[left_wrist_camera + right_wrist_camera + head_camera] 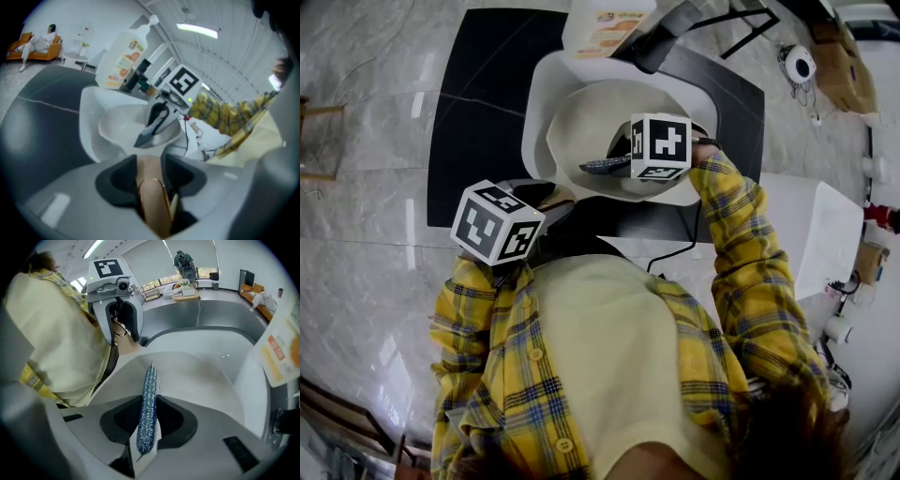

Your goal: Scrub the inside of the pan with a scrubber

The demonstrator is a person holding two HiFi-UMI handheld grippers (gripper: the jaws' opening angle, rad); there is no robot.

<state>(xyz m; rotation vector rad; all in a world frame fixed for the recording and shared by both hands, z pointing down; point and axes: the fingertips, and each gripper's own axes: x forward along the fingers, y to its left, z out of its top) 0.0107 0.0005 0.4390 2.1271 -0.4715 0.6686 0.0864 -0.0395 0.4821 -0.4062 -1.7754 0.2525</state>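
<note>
Scrubbing step, head view: right gripper (614,165) sits inside cream round pan (581,122) | left gripper view: left gripper (150,173) clamps pan's tan wooden handle (153,204) | right gripper view: jaws pinch sparkly blue scrubber (147,404) above pan's floor; next likely needs downward pressure, circular strokes.

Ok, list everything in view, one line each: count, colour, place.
pan: one, cream, in the basin
handle: one, tan, on the pan, between the left gripper's jaws
scrubber: one, glittery blue, over the pan
basin: one, white, on the table
bottle: one, white with an orange label, behind the basin
table: one, black, on the grey marble floor
box: one, white, at the person's right
shirt: one, yellow plaid, on the person
left gripper: one, grey, shut on the handle
right gripper: one, grey, shut on the scrubber
</note>
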